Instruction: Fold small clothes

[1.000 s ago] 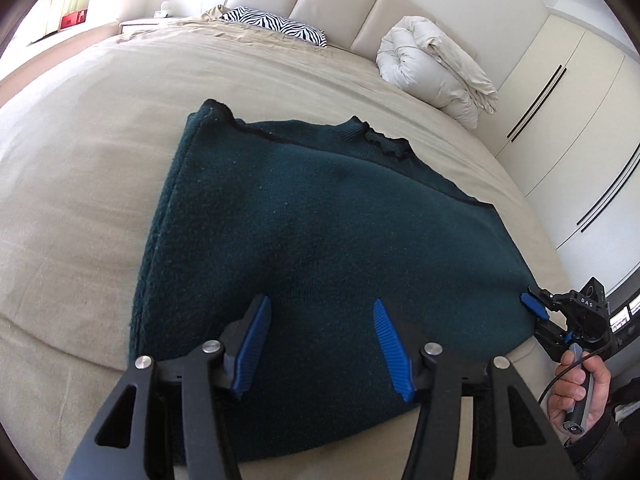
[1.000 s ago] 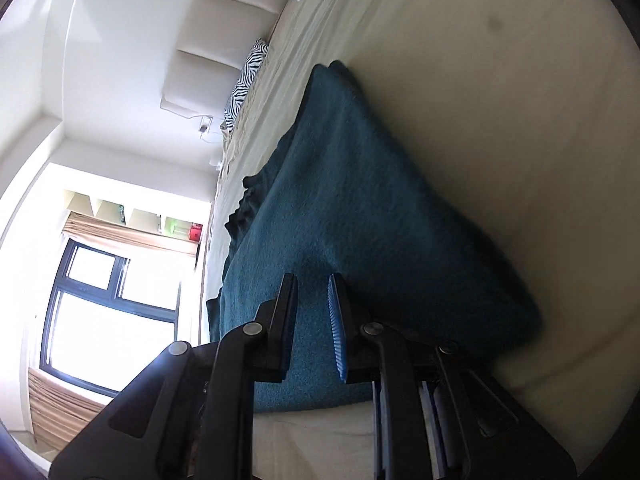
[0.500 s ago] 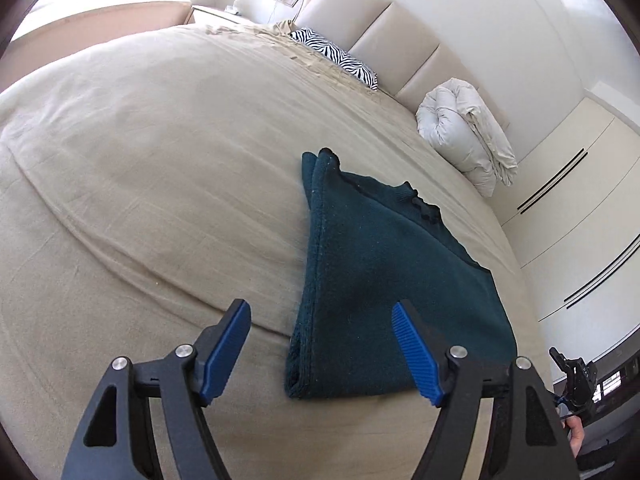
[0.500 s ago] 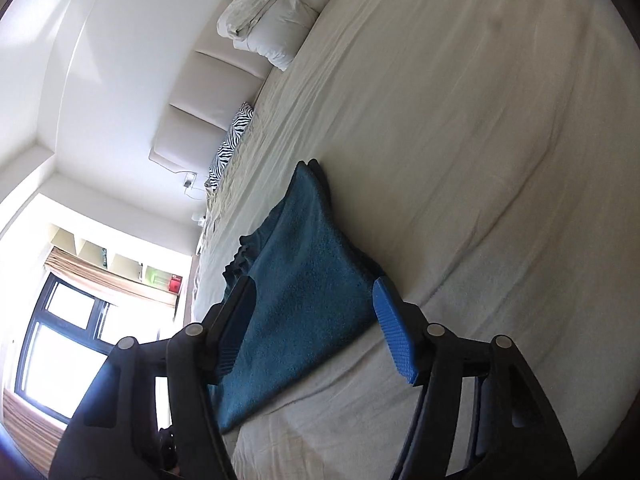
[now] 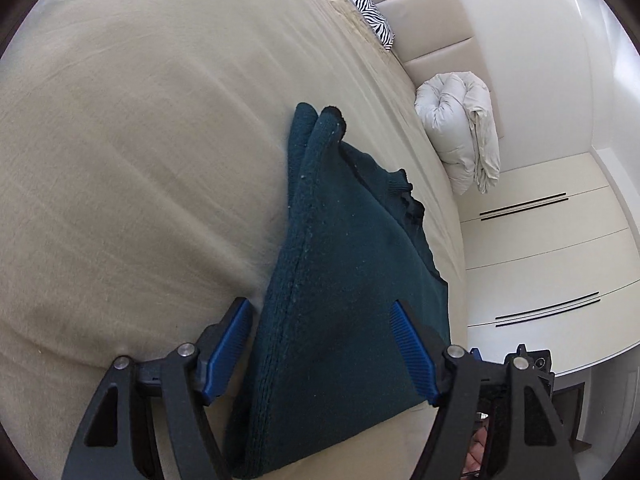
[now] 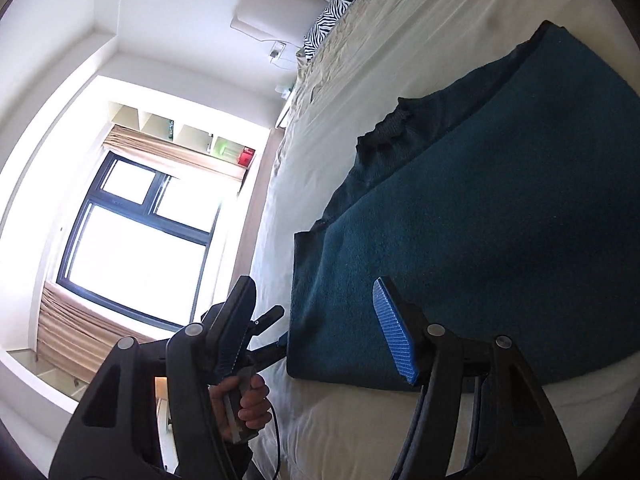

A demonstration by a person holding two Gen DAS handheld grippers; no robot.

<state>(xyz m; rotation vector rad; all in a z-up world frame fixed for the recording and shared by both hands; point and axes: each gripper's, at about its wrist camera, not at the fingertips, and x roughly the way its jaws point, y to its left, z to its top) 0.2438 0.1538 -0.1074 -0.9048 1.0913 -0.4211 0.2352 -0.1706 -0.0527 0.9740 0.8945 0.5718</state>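
Now, step: next fold of the part-folded teal sweater (image 5: 344, 300) lying on the bed (image 5: 140, 160).
Left gripper (image 5: 320, 352): spread, straddling the sweater's near-left edge, empty.
Right gripper (image 6: 316, 332): spread, empty, over the sweater's near corner.
Next move: I judge both must pinch that near edge.

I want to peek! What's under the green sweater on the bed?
The green sweater lies folded on the beige bed sheet, which shows all around it. Its own lower layers peek out near the collar. Anything tucked between them is hidden.
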